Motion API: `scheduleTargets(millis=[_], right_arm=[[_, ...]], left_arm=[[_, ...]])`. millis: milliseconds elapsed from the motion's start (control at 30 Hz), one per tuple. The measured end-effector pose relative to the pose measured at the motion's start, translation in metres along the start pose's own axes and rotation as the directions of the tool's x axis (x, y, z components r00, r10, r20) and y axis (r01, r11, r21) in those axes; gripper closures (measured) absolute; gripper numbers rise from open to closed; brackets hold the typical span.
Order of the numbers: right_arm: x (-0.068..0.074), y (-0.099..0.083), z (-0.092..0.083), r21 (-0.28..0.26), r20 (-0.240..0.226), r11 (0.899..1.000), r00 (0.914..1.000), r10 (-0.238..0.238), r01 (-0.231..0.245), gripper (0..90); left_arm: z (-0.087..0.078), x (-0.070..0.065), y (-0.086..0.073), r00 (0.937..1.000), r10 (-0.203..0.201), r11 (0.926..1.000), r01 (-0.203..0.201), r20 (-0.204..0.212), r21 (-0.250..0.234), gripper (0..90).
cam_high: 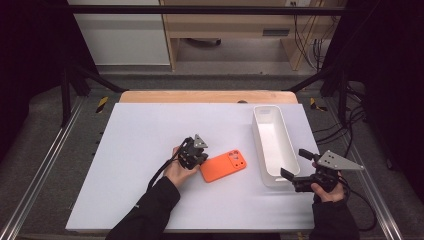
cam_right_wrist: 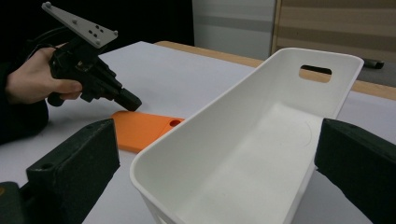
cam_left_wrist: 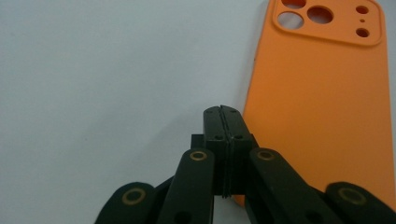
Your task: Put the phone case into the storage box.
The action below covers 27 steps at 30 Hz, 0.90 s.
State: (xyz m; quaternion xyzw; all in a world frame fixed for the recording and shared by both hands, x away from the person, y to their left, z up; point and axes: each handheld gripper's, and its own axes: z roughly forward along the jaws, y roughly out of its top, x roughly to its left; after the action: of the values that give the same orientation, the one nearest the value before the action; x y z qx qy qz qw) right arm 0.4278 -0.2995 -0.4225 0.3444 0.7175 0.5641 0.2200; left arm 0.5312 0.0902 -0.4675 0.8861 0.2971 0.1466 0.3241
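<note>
Left claw (cam_left_wrist: 222, 112) closed, empty, beside orange phone case (cam_left_wrist: 322, 107); right claw (cam_high: 295, 167) wide open around white bin (cam_high: 272, 145) end

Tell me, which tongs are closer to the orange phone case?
Left. The left tongs sit shut right at the near-left edge of the orange phone case. The right tongs are open farther off, around the near end of the white bin.

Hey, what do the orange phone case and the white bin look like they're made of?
Phone case: probably soft silicone or rubbery plastic; matte orange, even colour, no glare, rounded camera cutouts.
Bin: most likely moulded hard plastic; smooth white walls with a faint sheen, thin rounded rim and a cut-out handle slot.
Neither can be confirmed by look alone.
</note>
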Motion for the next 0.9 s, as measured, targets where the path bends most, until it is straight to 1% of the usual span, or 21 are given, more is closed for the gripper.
scheduleTargets(millis=[100,200,333,567,633,733,900], right_arm=[[0.0,0.0,0.0,-0.001,-0.002,1.0,1.0,0.0,0.0,0.3],[0.0,0.0,0.0,-0.002,-0.003,1.0,1.0,0.002,-0.002,0.3],[0.0,0.0,0.0,-0.002,-0.003,1.0,1.0,0.002,-0.002,0.3],[0.0,0.0,-0.001,-0.003,-0.003,1.0,1.0,0.0,0.0,0.3],[0.0,0.0,-0.001,-0.002,-0.003,1.0,1.0,0.0,0.0,0.3],[0.0,0.001,-0.001,-0.002,-0.003,1.0,1.0,0.0,0.0,0.3],[0.0,0.001,-0.001,-0.002,-0.003,1.0,1.0,-0.001,0.001,0.3]], left_arm=[[-0.002,-0.002,-0.001,0.9998,0.0,1.0,0.0,0.019,0.004,89.9],[-0.002,-0.004,-0.003,0.9996,-0.003,1.0,0.003,0.028,-0.001,89.9],[-0.004,-0.009,-0.004,0.9994,0.01,1.0,-0.01,0.034,0.0,89.9],[-0.007,-0.016,-0.007,0.999,0.022,0.9998,-0.022,0.039,-0.001,89.9],[-0.008,-0.019,-0.007,0.9987,0.024,0.9997,-0.024,0.046,0.002,89.9],[-0.01,-0.023,-0.009,0.9981,0.039,0.9992,-0.039,0.047,0.002,89.9],[-0.012,-0.024,-0.011,0.998,0.035,0.9994,-0.035,0.053,0.001,89.9]])
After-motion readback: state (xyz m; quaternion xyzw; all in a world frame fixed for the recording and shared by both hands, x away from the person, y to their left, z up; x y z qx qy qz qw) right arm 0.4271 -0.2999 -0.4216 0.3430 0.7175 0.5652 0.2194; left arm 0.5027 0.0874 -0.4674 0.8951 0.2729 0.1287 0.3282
